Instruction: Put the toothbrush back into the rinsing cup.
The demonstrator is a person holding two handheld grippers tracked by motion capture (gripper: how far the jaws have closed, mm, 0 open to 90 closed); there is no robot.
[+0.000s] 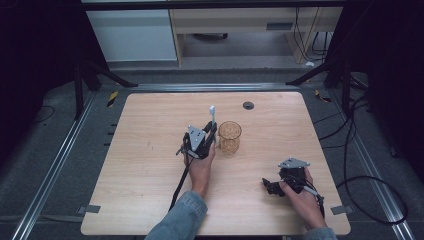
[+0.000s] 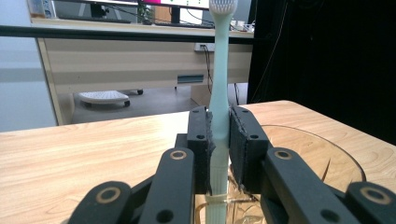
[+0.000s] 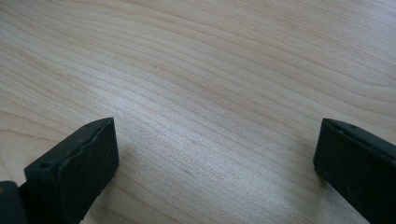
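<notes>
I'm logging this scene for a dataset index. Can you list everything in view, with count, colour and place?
toothbrush: one, pale mint handle with white bristles, upright, clamped between the left gripper's jaws beside the cup
cup: one, clear amber glass, near the table's middle
table: one, light wood
round hole: one, dark, at the table's far edge
desk: one, beige, on the floor beyond the table
cables: several, black, on the floor at right
left gripper: one, black, shut on the toothbrush
right gripper: one, black, jaws wide apart over bare wood, near the table's front right
hands: two, one on each gripper; denim sleeves
</notes>
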